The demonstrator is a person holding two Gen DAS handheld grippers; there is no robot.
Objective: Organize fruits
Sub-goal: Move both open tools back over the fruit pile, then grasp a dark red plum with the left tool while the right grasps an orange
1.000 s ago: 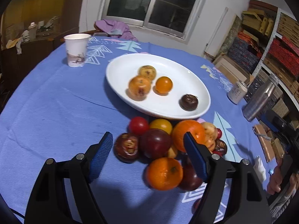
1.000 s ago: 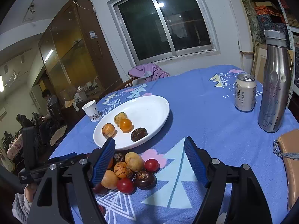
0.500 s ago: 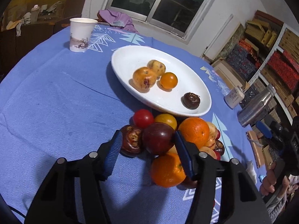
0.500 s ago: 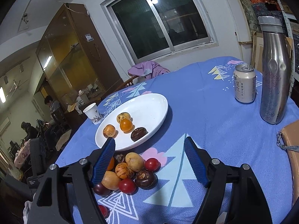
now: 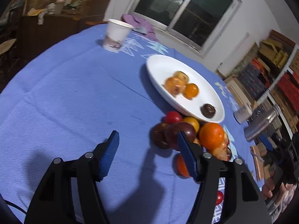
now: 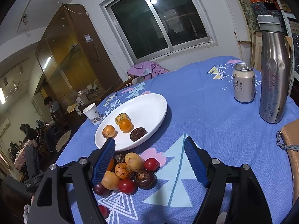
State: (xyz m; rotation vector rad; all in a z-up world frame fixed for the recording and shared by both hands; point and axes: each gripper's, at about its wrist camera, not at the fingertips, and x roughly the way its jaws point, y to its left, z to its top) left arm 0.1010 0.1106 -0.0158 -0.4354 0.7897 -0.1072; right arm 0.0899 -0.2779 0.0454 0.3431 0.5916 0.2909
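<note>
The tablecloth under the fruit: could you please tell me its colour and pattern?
The tablecloth is blue with pale tree-shaped prints, clearest in the right wrist view.

A: Worktop (image 6: 214, 123) cloth?
B: Blue, pale tree prints.
A: Plate (image 6: 149, 102)?
B: White.
A: Fruits (image 6: 129, 169)?
B: Orange, red, yellow, dark brown.
A: Tongs (image 6: 149, 160)?
B: Black, blue ridged pads (image 6: 196, 162).
A: Bottle (image 6: 272, 71)?
B: Silver.

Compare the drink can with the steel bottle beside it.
The drink can is short and pale with printed characters; the steel bottle is far taller, bare brushed metal. The can is a straight cylinder; the bottle narrows toward its cap. Both stand upright on the blue tablecloth.
</note>
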